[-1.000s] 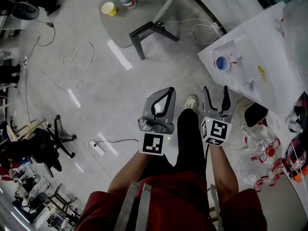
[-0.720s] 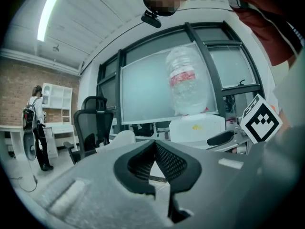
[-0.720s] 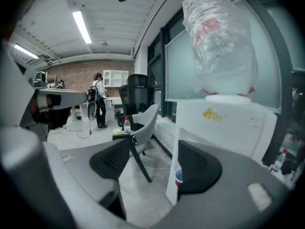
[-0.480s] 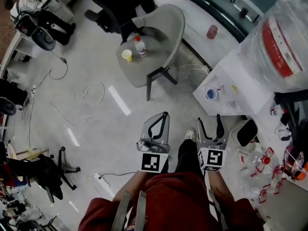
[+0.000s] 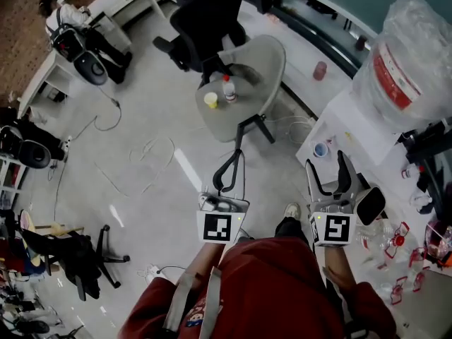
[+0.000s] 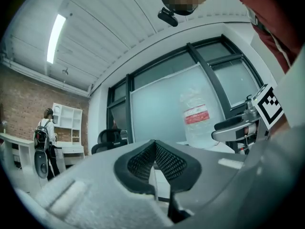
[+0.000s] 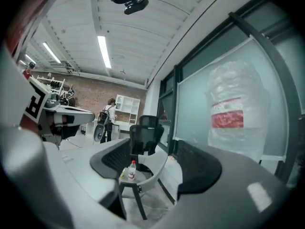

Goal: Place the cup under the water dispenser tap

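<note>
A yellow cup [image 5: 210, 99] stands on the seat of a grey chair [image 5: 258, 62], beside a small plastic bottle [image 5: 227, 89]. To the right is the white water dispenser [image 5: 353, 122] with its big bagged bottle [image 5: 402, 55]; a small blue round part [image 5: 320, 149] shows on its ledge. My left gripper [image 5: 232, 162] is shut and holds nothing, short of the chair. My right gripper [image 5: 327, 168] is open and empty, near the dispenser's front. In the right gripper view the open jaws [image 7: 157, 161] frame the bottle [image 7: 132, 170] and cup [image 7: 122, 174]. In the left gripper view the pads [image 6: 155, 149] meet.
A black office chair [image 5: 205, 20] stands behind the grey one. Cables [image 5: 152, 154] lie on the floor to the left. A red cup [image 5: 320, 70] sits by the window wall. Empty plastic bottles [image 5: 392, 239] lie at the right. A person with a backpack [image 5: 67, 27] is at the far left.
The view has moved toward the chair and dispenser, which now lie closer ahead of both grippers. The grippers have spread further apart. Left stays shut, right stays open.
</note>
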Demonstrator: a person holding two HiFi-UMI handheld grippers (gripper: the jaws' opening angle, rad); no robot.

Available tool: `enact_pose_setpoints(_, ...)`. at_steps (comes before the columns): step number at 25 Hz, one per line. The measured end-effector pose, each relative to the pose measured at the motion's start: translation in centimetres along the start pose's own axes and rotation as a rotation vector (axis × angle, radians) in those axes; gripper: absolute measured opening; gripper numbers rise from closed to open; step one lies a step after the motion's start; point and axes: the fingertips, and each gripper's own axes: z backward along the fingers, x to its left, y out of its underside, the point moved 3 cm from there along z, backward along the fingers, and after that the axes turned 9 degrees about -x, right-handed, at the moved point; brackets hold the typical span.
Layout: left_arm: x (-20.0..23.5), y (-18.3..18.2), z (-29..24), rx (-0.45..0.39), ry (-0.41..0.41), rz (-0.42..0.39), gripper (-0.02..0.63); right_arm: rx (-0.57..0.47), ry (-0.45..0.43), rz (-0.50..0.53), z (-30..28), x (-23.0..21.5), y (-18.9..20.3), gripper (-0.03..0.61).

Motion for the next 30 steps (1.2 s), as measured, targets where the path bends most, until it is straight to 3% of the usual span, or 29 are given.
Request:
enact_pose_setpoints(6, 1.4, -4.3, 0.4, -0.082, 0.010, -0.069, -0.003, -0.088, 0.020, 0.043, -0.3, 0.4, -4.5, 0.308)
enact_pose_setpoints(15, 1.1, -3.7, 0.0, -0.092, 0.026, -0.071, -0.003, -0.101, 0.042, 0.053, 0.0, 0.0, -4.7, 0.262)
enact_pose_setpoints(19, 1.1, -3.8, -0.1, -0.098, 0.028, -0.068, -0.003, -0.098, 0.038, 0.055, -0.1, 0.1, -4.5, 0.189)
enact_pose_setpoints(24, 1.0, -3.8, -0.1, -0.097, 0.032, -0.066, -0.003, -0.090, -0.006, 0.040, -0.3, 0.8, -4.1, 0.008)
enact_pose_setpoints(30, 0.8, -3.9, -0.2, -0.097, 0.030, -0.064, -0.003, -0.067, -0.013, 0.028, -0.7, 0.3, -3.4, 0.002)
